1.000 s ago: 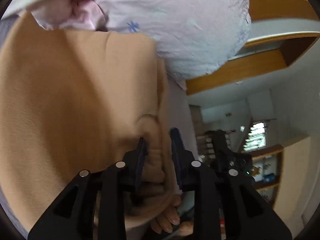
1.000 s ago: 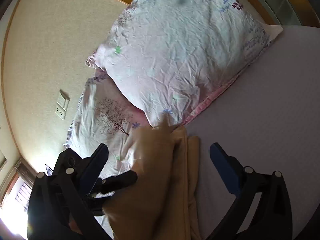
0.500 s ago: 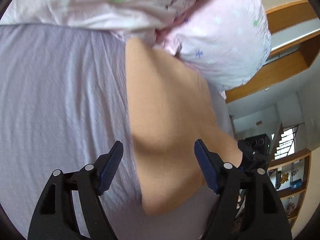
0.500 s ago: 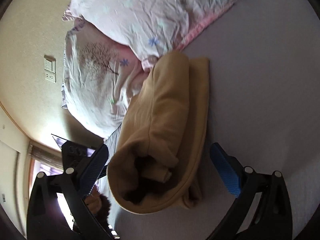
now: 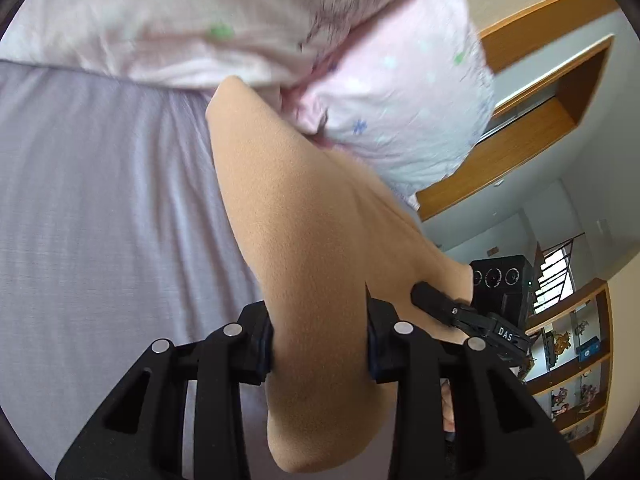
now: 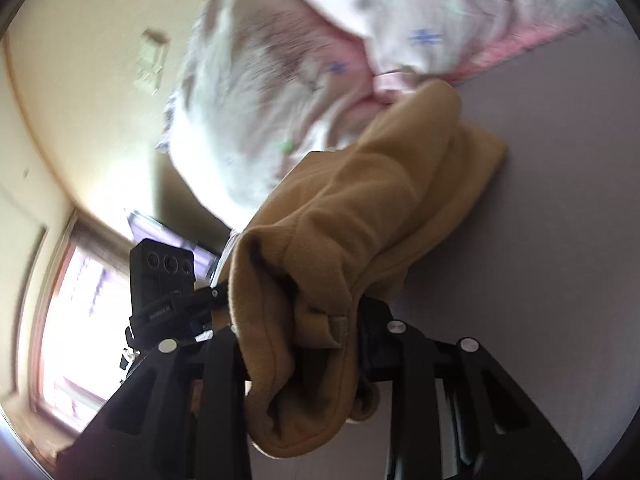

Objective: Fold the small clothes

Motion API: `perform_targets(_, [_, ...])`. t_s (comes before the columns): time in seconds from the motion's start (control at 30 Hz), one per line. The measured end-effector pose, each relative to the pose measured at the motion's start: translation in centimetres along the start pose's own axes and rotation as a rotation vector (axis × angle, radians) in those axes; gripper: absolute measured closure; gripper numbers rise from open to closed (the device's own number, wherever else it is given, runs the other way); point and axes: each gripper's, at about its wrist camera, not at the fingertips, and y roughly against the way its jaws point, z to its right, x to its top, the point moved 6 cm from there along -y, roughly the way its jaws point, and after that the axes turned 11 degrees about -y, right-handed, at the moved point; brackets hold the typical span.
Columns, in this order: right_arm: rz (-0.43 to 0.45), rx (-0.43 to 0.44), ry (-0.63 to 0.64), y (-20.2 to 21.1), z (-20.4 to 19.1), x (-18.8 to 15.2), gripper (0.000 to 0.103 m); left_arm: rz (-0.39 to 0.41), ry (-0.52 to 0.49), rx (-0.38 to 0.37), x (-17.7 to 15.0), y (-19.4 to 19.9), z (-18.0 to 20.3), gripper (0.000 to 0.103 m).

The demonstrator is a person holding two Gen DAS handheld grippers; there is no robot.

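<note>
A tan fleece garment [image 5: 304, 248] lies folded in a long bundle on the lavender bed sheet [image 5: 100, 208], its far end against the pink pillows. My left gripper [image 5: 320, 344] is shut on the near end of the bundle. In the right wrist view the same tan garment [image 6: 360, 220] shows its thick rolled end, and my right gripper [image 6: 300, 340] is shut on it from the other side. The other gripper shows in each view beside the cloth [image 5: 472, 312] [image 6: 168, 292].
Two pink floral pillows [image 5: 380, 92] [image 6: 304, 80] lie at the head of the bed. A wooden headboard [image 5: 520, 132] and shelves [image 5: 572, 368] are at the right. A wall switch [image 6: 150, 60] and a bright window [image 6: 72, 320] are at the left.
Both grippers were open around the tan bundle half a second ago and have now closed on it. The views have moved in closer to the cloth.
</note>
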Motion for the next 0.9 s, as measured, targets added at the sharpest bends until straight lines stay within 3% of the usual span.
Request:
perform_targets(0.03, [-0.031, -0.009, 0.020, -1.1, -0.7, -0.5, 0.073, 0.011, -0.015, 0.017, -0.3, 1.2, -0.3, 0.067])
perform_targets(0.1, [-0.130, -0.084, 0.022, -3.3, -0.4, -1.8, 0.051, -0.006, -0.044, 0.106, -1.5, 3.1, -1.7, 0.064])
perform_targets(0.17, [-0.191, -0.194, 0.006, -4.0, 0.7, -2.5, 0.042, -0.046, -0.047, 0.138, -2.9, 4.5, -2.9, 0.062])
perform_targets(0.2, [-0.171, -0.202, -0.005, -3.3, 0.8, -2.3, 0.041, -0.040, -0.052, 0.149, -3.1, 5.2, -3.2, 0.062])
perform_targets(0.33, [0.052, -0.169, 0.007, 0.3, -1.0, 1.9, 0.042, 0.069, -0.212, 0.206, -2.9, 8.1, -0.3, 0.062])
perform_targets(0.4, [0.073, -0.194, 0.009, -0.6, -1.7, 3.9, 0.042, 0.087, -0.274, 0.166, -2.7, 8.1, 2.0, 0.051])
perform_targets(0.53, [0.043, -0.295, -0.039, -4.8, -0.5, 6.6, 0.048, 0.034, -0.331, 0.147, -3.6, 5.7, 3.5, 0.050])
perform_targets(0.6, [-0.003, -0.323, -0.055, -6.4, 0.9, 7.0, 0.095, -0.006, -0.329, 0.143, -4.4, 4.3, 3.1, 0.050])
perform_targets(0.67, [0.053, -0.296, -0.033, -5.3, 1.2, 6.7, 0.098, -0.050, -0.334, 0.152, -5.5, 3.7, 2.4, 0.050])
perform_targets(0.73, [0.173, -0.281, 0.007, -2.9, 0.3, 7.3, 0.098, -0.079, -0.336, 0.135, -6.1, 3.2, 2.1, 0.051])
perform_targets(0.77, [0.188, -0.312, 0.010, -2.3, 0.7, 7.4, 0.098, -0.085, -0.333, 0.126, -6.2, 2.9, 2.0, 0.051])
perform_targets(0.83, [0.119, -0.385, 0.006, -2.5, 1.3, 6.7, 0.093, -0.091, -0.336, 0.131, -6.7, 3.0, 1.9, 0.051])
perform_targets(0.87, [0.109, -0.416, 0.004, -1.9, 1.2, 6.0, 0.085, -0.089, -0.336, 0.130, -6.8, 3.0, 1.9, 0.051])
perform_targets(0.9, [0.116, -0.394, 0.003, -1.0, 0.8, 5.3, 0.066, -0.085, -0.334, 0.127, -6.6, 3.0, 1.8, 0.050])
